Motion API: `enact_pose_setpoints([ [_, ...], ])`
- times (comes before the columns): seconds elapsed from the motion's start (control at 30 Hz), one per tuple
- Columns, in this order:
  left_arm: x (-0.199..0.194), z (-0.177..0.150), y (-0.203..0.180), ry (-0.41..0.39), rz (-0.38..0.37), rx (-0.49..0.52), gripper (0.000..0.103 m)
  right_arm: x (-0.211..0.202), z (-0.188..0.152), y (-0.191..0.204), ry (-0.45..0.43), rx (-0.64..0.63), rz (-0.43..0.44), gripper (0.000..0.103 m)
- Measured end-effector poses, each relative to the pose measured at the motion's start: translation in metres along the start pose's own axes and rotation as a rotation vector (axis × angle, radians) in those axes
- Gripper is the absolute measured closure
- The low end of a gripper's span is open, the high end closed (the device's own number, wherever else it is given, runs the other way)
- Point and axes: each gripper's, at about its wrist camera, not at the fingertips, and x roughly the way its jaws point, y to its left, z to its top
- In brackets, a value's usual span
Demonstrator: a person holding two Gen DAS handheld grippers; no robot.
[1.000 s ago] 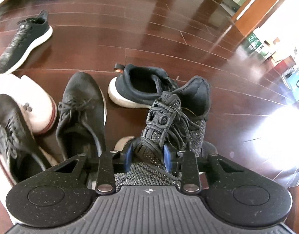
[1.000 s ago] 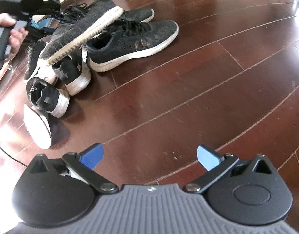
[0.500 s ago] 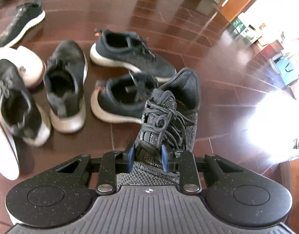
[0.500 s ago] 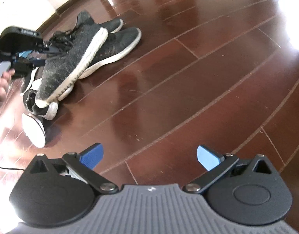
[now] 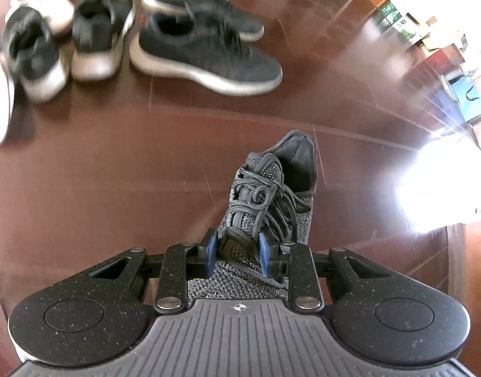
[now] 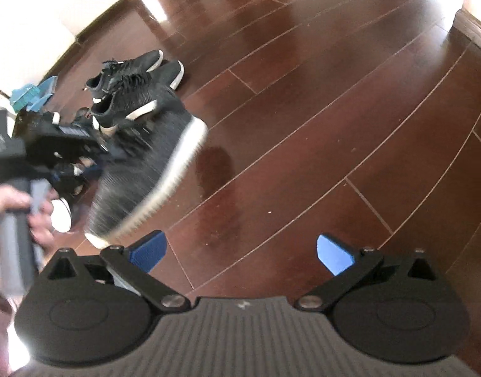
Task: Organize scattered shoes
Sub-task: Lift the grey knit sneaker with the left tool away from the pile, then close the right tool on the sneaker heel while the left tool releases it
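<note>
My left wrist camera looks down along its fingers, tight on the grey knit shoe [image 5: 271, 207] and high over the wooden floor [image 5: 114, 172], with the shoe pile [image 5: 139, 37] well beyond that shoe. My right wrist camera sits off to the side, facing floor, and catches the same grey knit shoe [image 6: 146, 169] and pile behind it.

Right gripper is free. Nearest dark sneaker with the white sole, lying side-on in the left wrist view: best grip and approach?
Take the dark sneaker at the collar by the heel, coming from above, one jaw inside the opening and one outside. The shoe sits upright on its sole, opening up. The right gripper is open and empty.
</note>
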Motion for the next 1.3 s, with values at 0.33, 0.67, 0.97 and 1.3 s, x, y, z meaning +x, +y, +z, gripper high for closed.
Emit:
enact_pose_setpoints([
  [0.33,-0.023,-0.108,-0.050,-0.009,0.099,-0.107,0.071,-0.041,0.009,-0.063,-0.072,-0.031,0.041,0.000],
  [0.67,-0.006,-0.184,-0.073,0.064,0.089,-0.094,0.071,-0.059,-0.017,-0.087,-0.079,-0.023,-0.040,0.000],
  [0.97,0.001,-0.219,-0.064,0.098,0.049,0.012,0.071,-0.054,-0.065,-0.078,-0.014,0.003,-0.107,0.000],
  [1.3,0.020,-0.270,-0.045,0.186,0.036,0.056,0.071,-0.053,-0.084,-0.078,0.021,-0.010,-0.133,0.000],
])
